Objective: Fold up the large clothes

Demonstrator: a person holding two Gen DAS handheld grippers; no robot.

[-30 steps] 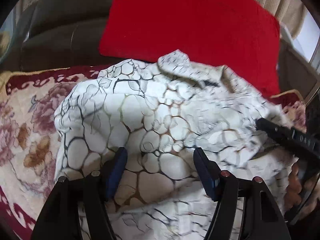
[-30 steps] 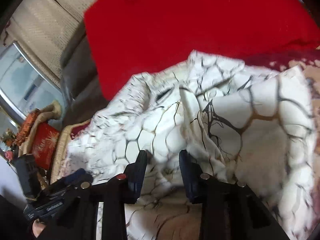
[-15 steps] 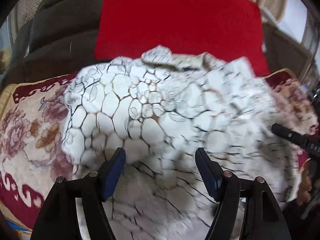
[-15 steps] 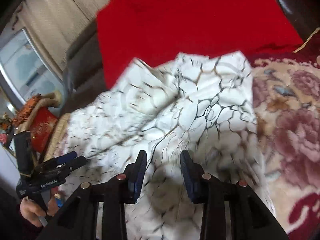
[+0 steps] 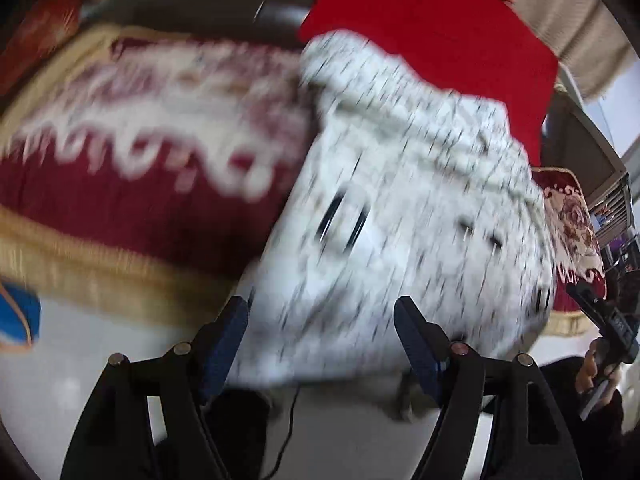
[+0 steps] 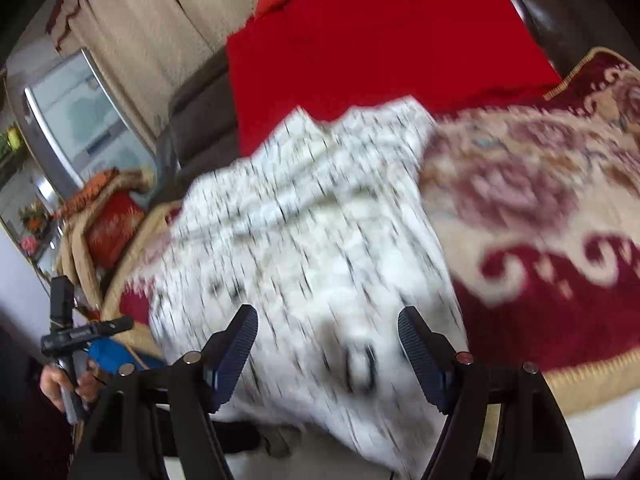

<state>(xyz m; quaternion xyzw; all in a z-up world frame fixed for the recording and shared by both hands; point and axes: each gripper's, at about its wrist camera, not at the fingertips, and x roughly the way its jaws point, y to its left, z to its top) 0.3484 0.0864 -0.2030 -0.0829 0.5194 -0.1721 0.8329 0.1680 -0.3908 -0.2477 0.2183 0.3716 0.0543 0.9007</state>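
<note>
The white crackle-patterned fabric garment [image 5: 400,200] lies ahead of both claws on the floral red blanket [image 5: 120,200]. We judge it soft and light; we take its near hem. Left claw [image 5: 320,344] and right claw [image 6: 328,354] are opening, gripping nothing.

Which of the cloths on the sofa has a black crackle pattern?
The white garment, lying on the floral blanket. The red cloth behind it is plain.

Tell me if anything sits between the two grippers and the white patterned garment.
Nothing visible does. The white patterned garment lies uncovered on the floral blanket, directly ahead of the opening left gripper and the opening right gripper.
</note>
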